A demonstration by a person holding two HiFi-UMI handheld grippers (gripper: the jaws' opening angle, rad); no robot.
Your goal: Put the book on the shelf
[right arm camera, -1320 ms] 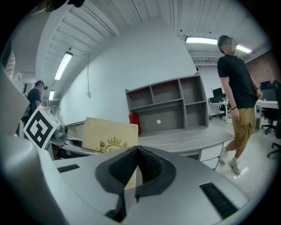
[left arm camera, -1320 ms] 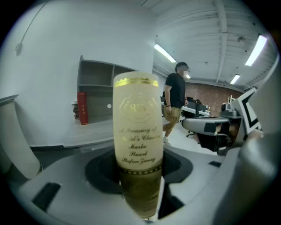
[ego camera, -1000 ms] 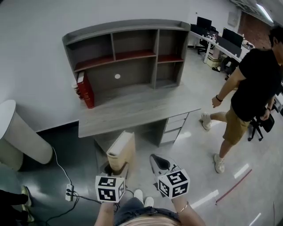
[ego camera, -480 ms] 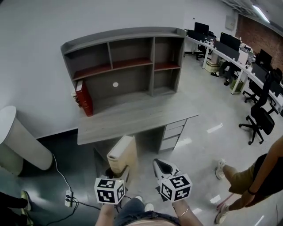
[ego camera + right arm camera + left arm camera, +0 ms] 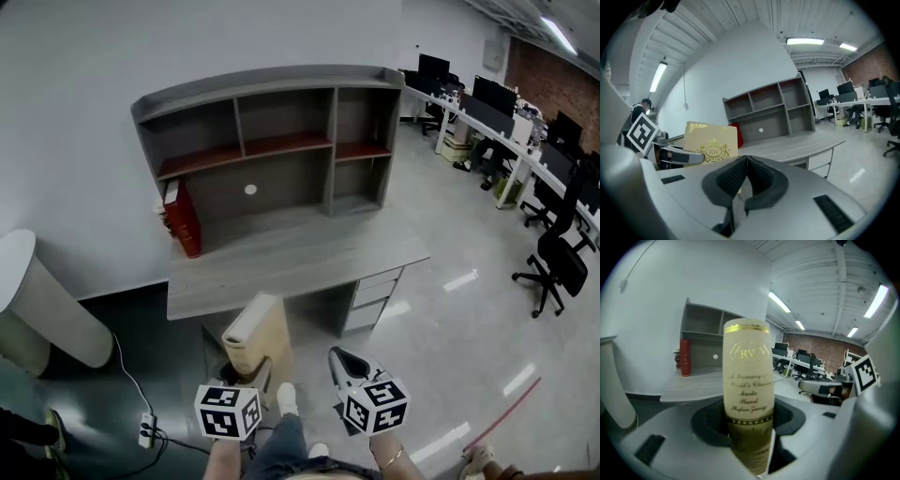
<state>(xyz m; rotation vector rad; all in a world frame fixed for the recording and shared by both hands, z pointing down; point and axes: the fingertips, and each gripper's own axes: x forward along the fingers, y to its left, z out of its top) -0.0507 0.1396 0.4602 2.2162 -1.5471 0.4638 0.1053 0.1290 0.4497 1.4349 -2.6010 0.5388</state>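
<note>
A cream book (image 5: pixel 259 328) with gold letters is held upright by the left claw (image 5: pixel 247 373). The claw is closed on the lower part of the book. The spine is turned toward the claw's own camera. The book is kept in the air, near the front edge of the desk (image 5: pixel 300 258). It does not seem to touch the desk, but this cannot be told for sure from above.

The right claw (image 5: pixel 337 357) is held just beside the book, on its right. Its jaws are pressed together, and nothing is gripped by them.

A grey shelf (image 5: pixel 281 94) is set on the back of the desk, against the white wall. Its inner boards are coloured red on top. A red book (image 5: pixel 185 204) is stood upright on the desk at the left end of the shelf. Drawers (image 5: pixel 373 281) are built under the right side of the desk. A power strip (image 5: pixel 147 410) is laid on the floor at the left. Black office chairs (image 5: pixel 553 267) are seen far off at the right.
</note>
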